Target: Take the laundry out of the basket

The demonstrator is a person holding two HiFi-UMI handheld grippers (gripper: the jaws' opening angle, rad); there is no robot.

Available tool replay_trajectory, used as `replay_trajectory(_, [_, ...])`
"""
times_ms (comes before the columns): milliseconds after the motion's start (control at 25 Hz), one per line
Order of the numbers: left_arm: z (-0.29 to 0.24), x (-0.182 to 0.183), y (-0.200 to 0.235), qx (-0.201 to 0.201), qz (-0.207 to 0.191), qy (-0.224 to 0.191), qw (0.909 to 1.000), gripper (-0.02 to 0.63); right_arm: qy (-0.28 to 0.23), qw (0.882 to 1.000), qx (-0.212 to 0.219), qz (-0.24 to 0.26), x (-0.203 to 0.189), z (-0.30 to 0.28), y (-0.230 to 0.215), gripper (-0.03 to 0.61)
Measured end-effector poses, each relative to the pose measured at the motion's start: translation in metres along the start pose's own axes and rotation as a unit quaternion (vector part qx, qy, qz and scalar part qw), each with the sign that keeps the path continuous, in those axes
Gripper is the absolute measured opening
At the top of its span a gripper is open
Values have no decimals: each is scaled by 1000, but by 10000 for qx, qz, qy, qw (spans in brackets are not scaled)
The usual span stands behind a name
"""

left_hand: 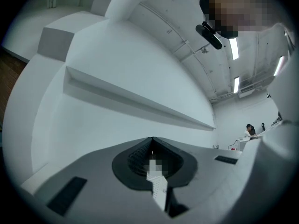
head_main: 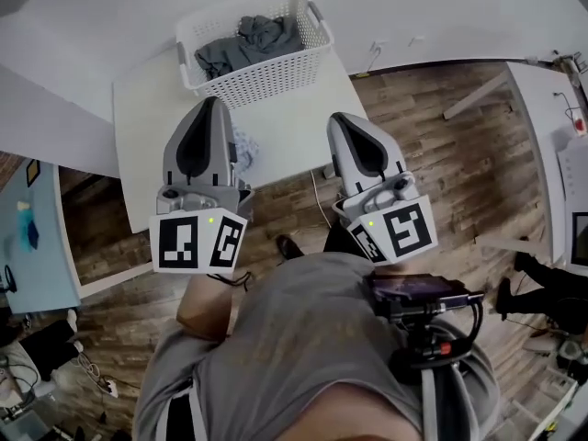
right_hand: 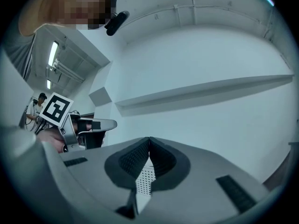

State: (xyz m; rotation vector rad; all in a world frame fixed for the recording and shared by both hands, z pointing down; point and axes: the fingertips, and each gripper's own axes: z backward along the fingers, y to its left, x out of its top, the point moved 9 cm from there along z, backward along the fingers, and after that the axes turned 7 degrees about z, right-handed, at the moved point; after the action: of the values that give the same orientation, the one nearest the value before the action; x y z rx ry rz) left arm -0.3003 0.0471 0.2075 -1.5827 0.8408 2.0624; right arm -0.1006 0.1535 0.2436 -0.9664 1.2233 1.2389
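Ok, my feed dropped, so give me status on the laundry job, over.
Left tongs shut, empty. Right tongs shut, empty. Gray laundry in basket on table. Nothing between tongs and basket.

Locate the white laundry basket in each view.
Head view: white laundry basket top centre, on the white table.
Left gripper view: only a perforated white sliver, seemingly its wall, below the shut jaw tips.
Right gripper view: likewise, bottom centre.
Shared landmark: the white wall behind.
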Motion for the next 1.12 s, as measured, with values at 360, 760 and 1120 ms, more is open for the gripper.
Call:
replay_trajectory(360, [-87,-39,-59,-62,-264,475,9985,9,-87,9987,-215,-464,-28,-2,-107,8])
replay_trajectory(760, [-188,-79,-125,783,-219,344,9961,9,-28,9947,907,-476,-43,-41,-236,8])
replay_trajectory(1120, [-223,-80,-135,1602,-416,235,9859,9,-140,9831,1722,-603,-48,-84,-282,8])
